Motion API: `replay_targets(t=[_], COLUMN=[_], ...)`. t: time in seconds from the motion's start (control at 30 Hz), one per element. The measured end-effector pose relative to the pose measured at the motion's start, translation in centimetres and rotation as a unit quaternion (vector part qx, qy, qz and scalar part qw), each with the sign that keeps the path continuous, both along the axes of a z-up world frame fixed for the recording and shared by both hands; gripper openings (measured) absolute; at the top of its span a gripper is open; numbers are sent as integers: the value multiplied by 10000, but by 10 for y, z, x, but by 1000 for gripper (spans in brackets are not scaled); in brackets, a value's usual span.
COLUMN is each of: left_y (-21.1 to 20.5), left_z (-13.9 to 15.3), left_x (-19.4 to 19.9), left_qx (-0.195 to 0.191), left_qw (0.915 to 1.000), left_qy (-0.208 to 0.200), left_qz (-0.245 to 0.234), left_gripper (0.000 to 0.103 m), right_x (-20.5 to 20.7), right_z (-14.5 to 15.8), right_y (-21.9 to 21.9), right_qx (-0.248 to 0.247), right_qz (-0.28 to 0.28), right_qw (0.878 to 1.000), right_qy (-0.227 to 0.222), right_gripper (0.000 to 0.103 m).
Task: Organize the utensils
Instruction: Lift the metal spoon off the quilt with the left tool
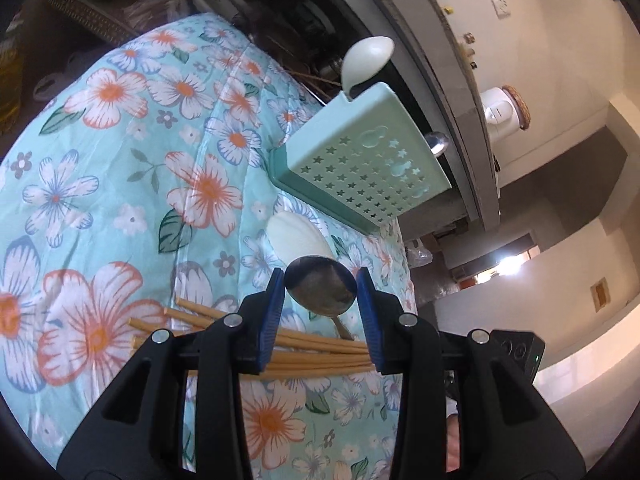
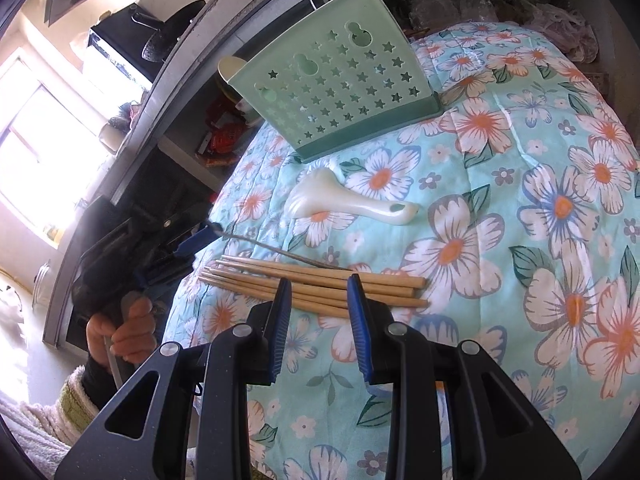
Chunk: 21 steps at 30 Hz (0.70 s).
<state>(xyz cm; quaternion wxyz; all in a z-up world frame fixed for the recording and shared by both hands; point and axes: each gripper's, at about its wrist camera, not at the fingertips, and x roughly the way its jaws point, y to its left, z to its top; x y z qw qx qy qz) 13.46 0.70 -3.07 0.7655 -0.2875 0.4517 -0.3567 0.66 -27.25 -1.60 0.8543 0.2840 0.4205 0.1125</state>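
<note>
— What's the left one got there?

— A metal spoon (image 1: pixel 322 286). The left tongs (image 1: pixel 322 316) are clamped across its bowl, one blue pad on each edge, with the thin handle trailing down toward the chopsticks (image 1: pixel 312 354). From the right-hand camera the spoon (image 2: pixel 280 252) shows only as a thin line, its handle end low by the chopsticks and the bowl up in the pads at the left.

— Is that a safe hold?

— Not very, I'd say. Polished steel is slick, the bowl is rounded, and the handle's weight hangs off to one side — it could swivel or slide out. The neck of the handle would be a surer place.

— And the right one?

— The right tongs (image 2: pixel 320 320) stand apart with nothing between them, hovering just near of the chopstick bundle (image 2: pixel 320 286) on the floral cloth (image 2: pixel 540 160).

— Where is it all meant to go?

— Presumably the mint-green caddy with star cut-outs (image 1: pixel 360 160) at the far edge; a pale spoon (image 1: pixel 366 62) stands in it. A white rice paddle (image 2: pixel 348 202) lies between the caddy and the chopsticks.

— Will the chopsticks be awkward?

— Light and stiff, but round and loose — take the bundle at its middle, or they'll fan out.
</note>
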Motion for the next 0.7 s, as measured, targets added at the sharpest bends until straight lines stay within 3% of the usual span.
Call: replay_targets(t=[0.27,0.53,0.7], left_y=[4,8,23], left_z=[5,-17,-2], left_x=[-53,-73,-81], left_qx=[532,741,806], left_qw=[9969,9968,9963], left_qy=[-516,-159,-299], left_qz=[-274,-263,-55], left_gripper=[32,32,32], right_x=[2,5,6], right_z=[-1,-5,-6], right_y=[-1,4,2], right_qx=[-75,-82,-67], right_qz=[-3,66,32], right_qw=[10000,9998,9999], right_qy=[56,143,154], right_gripper=[29,29,29])
